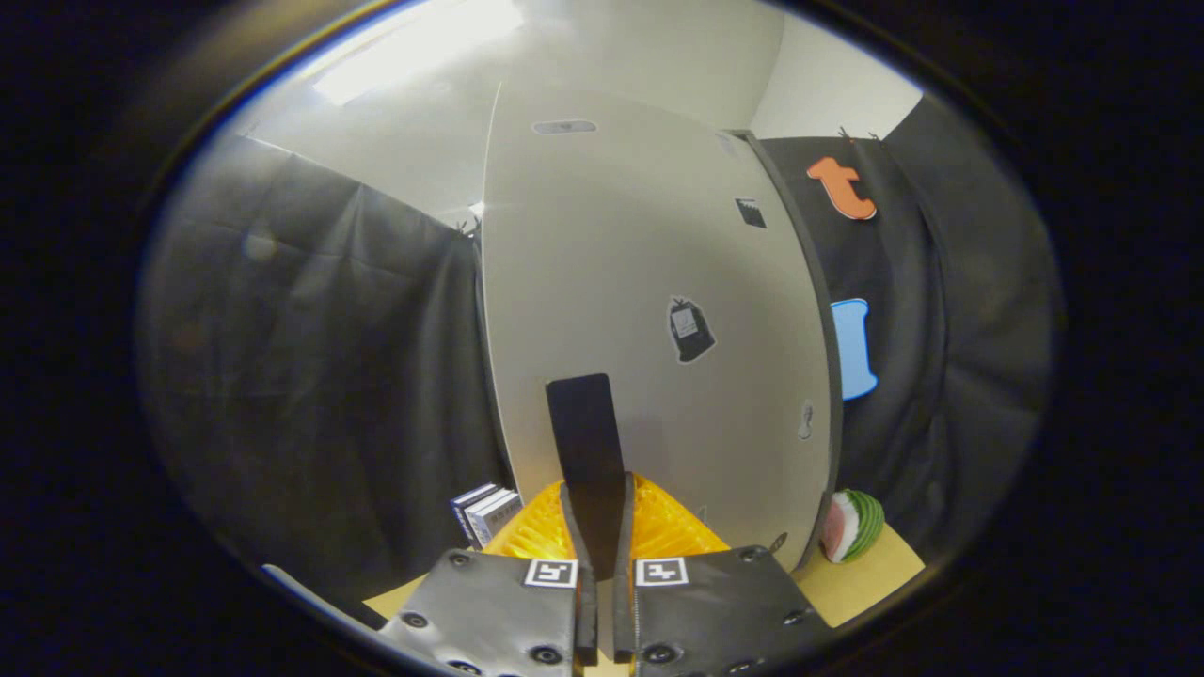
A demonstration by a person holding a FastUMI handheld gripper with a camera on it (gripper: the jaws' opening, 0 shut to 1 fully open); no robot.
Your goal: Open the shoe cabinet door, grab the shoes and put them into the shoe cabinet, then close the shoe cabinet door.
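**Fingers closed at the cabinet door, with clutter close by**

Nearest the camera, the gripper has its 2 fingers brought together, flat against each other with no gap visible and nothing seen between them. They taper forward into 1 dark, matte, blade-like slab whose squared tip sits over the lower part of the tall pale grey shoe cabinet door. Whether the tip actually touches the panel cannot be told.

Just under and to either side of the fingers lies a translucent orange ribbed plastic object, rounded and finely ridged, resting on the tan flat tabletop. What it is cannot be told. Left of it stand a few small white-and-dark box-like books, upright and close to the foot of the door. To the right, beside the door's dark edge, sits a soft-looking watermelon-slice toy with a green striped rind and pink flesh.

The door itself is a smooth, satin, slightly glossy panel, flat but bowed by the lens, carrying several small dark stickers and a shallow oval recess near its top. No shoes can be made out.

The likely risks: closed fingers have no purchase on a smooth panel, so they may slide off instead of pulling or pushing it. A swinging door could also sweep into the books or the watermelon toy, and a low gripper could drag across the orange ribbed piece.

Beyond, crumpled black cloth hangs on both sides, under a pale ceiling with a bright light panel.
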